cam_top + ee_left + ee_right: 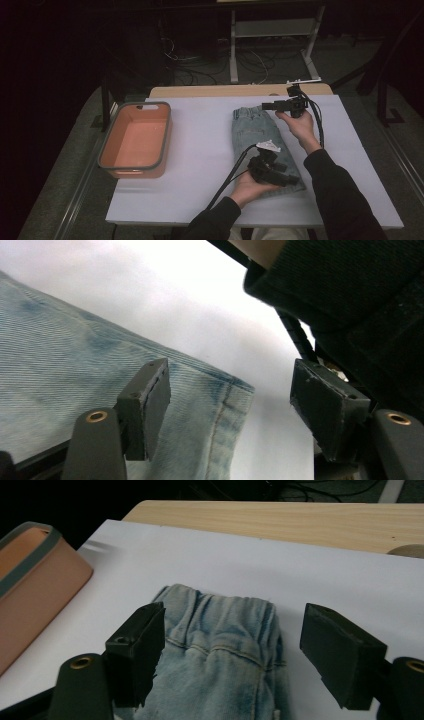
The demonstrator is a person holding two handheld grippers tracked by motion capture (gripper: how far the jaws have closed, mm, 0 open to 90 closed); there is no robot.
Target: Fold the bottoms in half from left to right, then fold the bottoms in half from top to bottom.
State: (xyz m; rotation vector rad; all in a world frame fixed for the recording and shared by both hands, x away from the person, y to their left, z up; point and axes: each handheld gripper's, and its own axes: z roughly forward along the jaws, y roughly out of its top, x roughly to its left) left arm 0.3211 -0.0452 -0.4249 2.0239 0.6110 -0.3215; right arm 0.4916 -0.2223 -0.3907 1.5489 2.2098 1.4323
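A folded pair of light-blue jeans point(255, 135) lies right of the middle of the white table point(200, 150). My left gripper point(294, 179) hovers over the jeans' near right corner, open, jaws pointing right. In the left gripper view the hem corner of the jeans point(60, 365) lies under and between the open jaws of my left gripper point(230, 410). My right gripper point(266, 105) is at the far end of the jeans, open, jaws pointing left. The right gripper view shows the jeans' gathered waistband point(220, 630) just beyond my right gripper point(230, 650), nothing held.
An orange basin point(162, 145) with a grey rim stands empty at the table's left, also as the basin point(35, 580) in the right gripper view. A bare wooden strip point(220, 91) runs along the far edge. The person's dark sleeve point(360, 300) hangs close to the left gripper.
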